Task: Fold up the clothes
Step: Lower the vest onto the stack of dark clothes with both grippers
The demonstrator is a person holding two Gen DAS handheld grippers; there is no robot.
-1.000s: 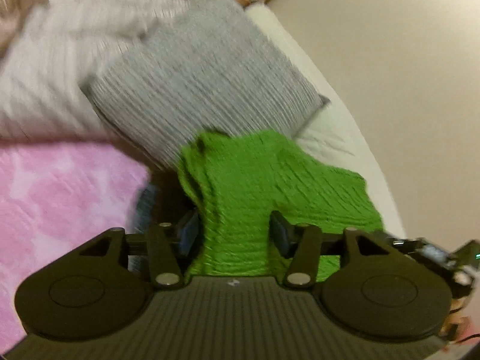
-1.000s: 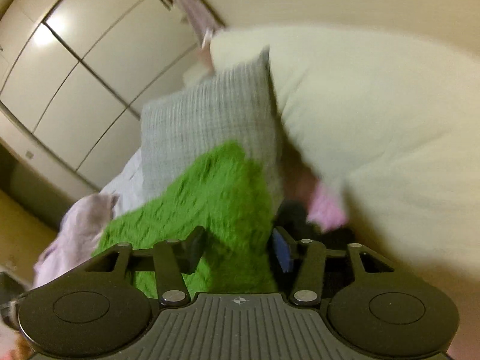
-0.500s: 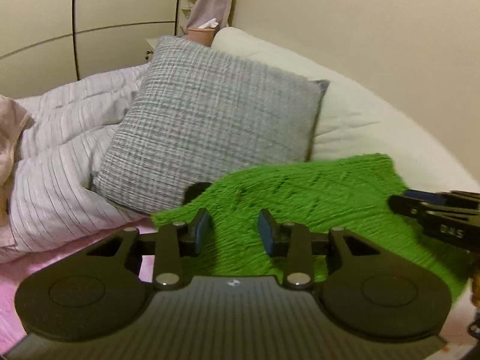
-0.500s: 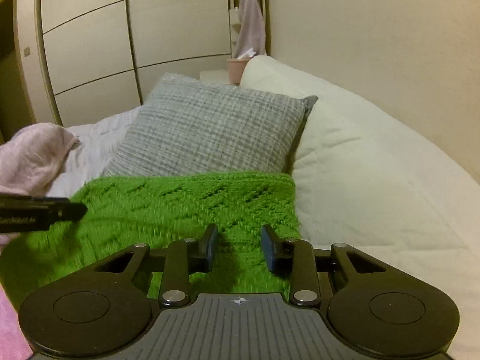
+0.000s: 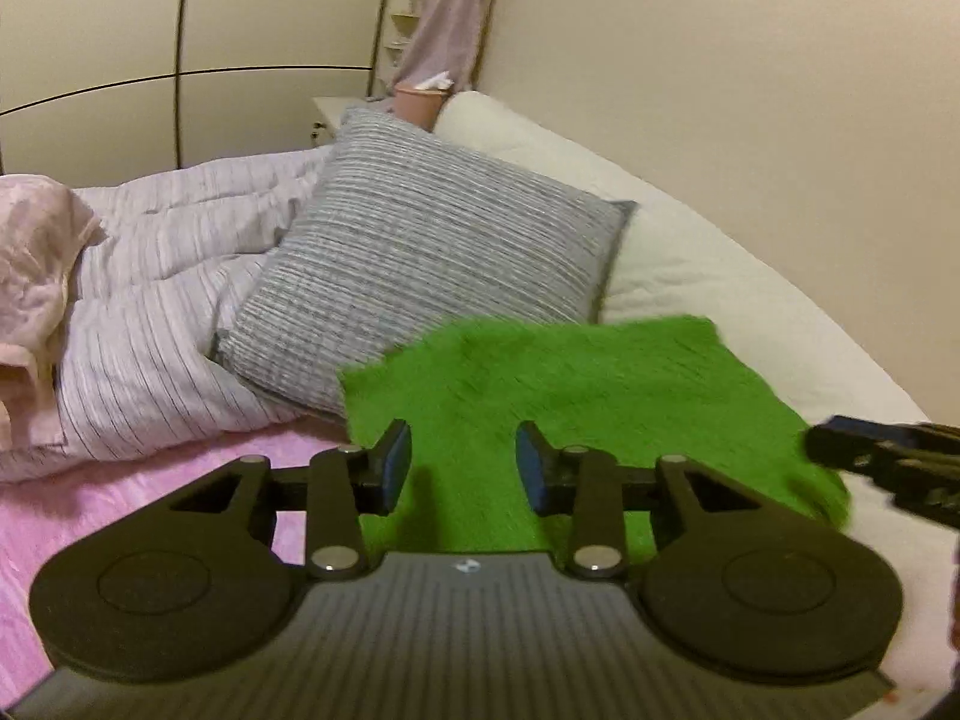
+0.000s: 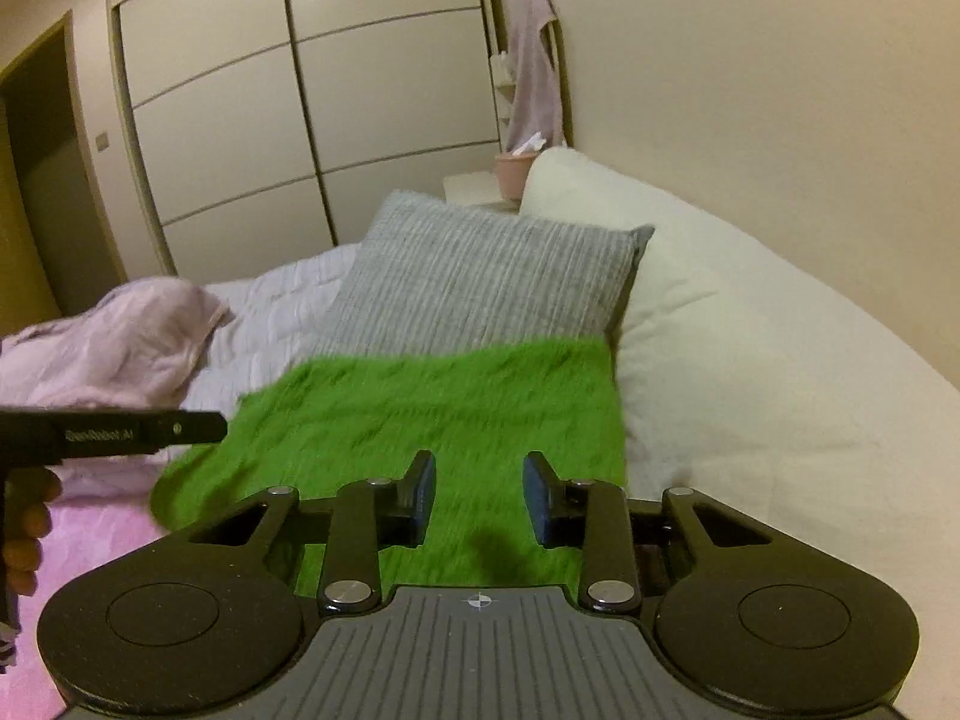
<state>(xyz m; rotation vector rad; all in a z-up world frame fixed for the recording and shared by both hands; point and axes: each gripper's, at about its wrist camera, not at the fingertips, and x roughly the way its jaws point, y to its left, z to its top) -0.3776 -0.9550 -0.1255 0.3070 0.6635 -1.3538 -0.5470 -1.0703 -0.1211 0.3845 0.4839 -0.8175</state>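
A green knit garment point(image 5: 570, 384) point(image 6: 420, 414) lies spread flat on the bed, its far edge against a grey pillow point(image 5: 432, 276) point(image 6: 480, 282). My left gripper point(image 5: 462, 462) hovers open just above its near left part and casts a shadow on the knit. My right gripper point(image 6: 478, 495) is open over its near right part, with only cloth showing in the gap below. Each gripper's tip shows in the other's view: the right gripper point(image 5: 870, 456) and the left gripper point(image 6: 120, 429), which a hand point(image 6: 24, 516) holds. The garment's near edge is hidden under both gripper bodies.
A cream pillow point(image 5: 720, 276) point(image 6: 750, 360) runs along the wall on the right. A striped duvet point(image 5: 150, 312) and a crumpled pale pink cloth point(image 5: 30, 252) point(image 6: 108, 348) lie to the left. The pink sheet point(image 5: 150, 480) shows at near left. A wardrobe point(image 6: 240, 120) stands behind.
One second ago the green garment hung bunched between both grippers' fingers. Now it lies flat on the bed, and both grippers have levelled out and drawn back slightly.
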